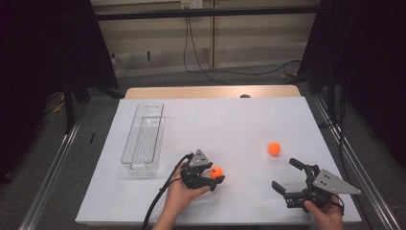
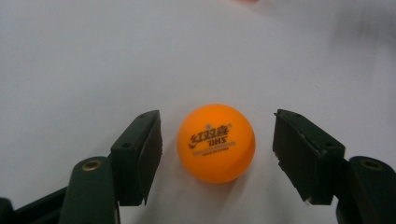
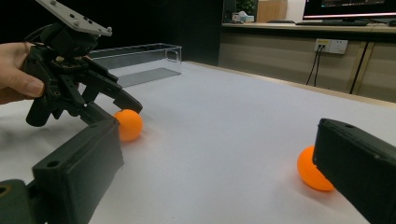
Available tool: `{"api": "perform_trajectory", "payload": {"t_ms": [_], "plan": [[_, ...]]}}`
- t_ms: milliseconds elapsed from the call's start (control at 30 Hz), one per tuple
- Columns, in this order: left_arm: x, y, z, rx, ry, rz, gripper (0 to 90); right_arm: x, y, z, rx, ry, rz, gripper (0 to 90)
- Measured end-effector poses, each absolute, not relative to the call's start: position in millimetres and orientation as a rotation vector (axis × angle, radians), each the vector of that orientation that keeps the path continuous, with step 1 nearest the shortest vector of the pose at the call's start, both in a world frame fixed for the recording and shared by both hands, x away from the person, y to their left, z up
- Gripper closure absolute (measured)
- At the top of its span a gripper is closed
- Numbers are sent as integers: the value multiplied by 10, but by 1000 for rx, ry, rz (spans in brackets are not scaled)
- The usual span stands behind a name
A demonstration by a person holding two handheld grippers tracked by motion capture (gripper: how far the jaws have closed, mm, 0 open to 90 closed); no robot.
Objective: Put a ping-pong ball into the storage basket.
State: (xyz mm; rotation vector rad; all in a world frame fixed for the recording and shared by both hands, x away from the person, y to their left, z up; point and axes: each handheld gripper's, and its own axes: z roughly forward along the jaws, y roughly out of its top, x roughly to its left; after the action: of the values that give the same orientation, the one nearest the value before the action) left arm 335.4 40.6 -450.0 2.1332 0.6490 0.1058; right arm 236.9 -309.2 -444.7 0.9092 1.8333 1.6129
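At the left of the white table [image 1: 230, 120], a clear plastic tray [image 1: 143, 139] is seen lying lengthwise, well apart from both grippers. Just right of it, toward the near edge, the left gripper [image 1: 214, 178] is held low over the table by the person's left hand [image 1: 181, 194], with an orange ball [image 1: 216, 172] lying between its jaws. In the left gripper view that ball [image 2: 216, 143] is shown resting on the white surface, its printed logo turned to the camera, with a narrow gap left on either side; the pads are not pressed against it, so the jaws are set at a moderate width around it and nothing is gripped. Farther right a second orange ball [image 1: 274, 148] is found on the table, apart from both grippers. At the far right the right gripper [image 1: 286, 175] is held near the table's edge by the right hand [image 1: 328, 215], its jaws spread wide and empty, the second ball lying beyond them.
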Motion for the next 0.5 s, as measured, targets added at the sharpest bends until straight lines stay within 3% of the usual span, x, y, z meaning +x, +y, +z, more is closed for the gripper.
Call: {"api": "perform_trajectory", "payload": {"t_ms": [500], "plan": [[3365, 379, -4531, 2160, 652, 104, 409, 2368, -3093, -4446, 907, 1833, 1615, 14]]}}
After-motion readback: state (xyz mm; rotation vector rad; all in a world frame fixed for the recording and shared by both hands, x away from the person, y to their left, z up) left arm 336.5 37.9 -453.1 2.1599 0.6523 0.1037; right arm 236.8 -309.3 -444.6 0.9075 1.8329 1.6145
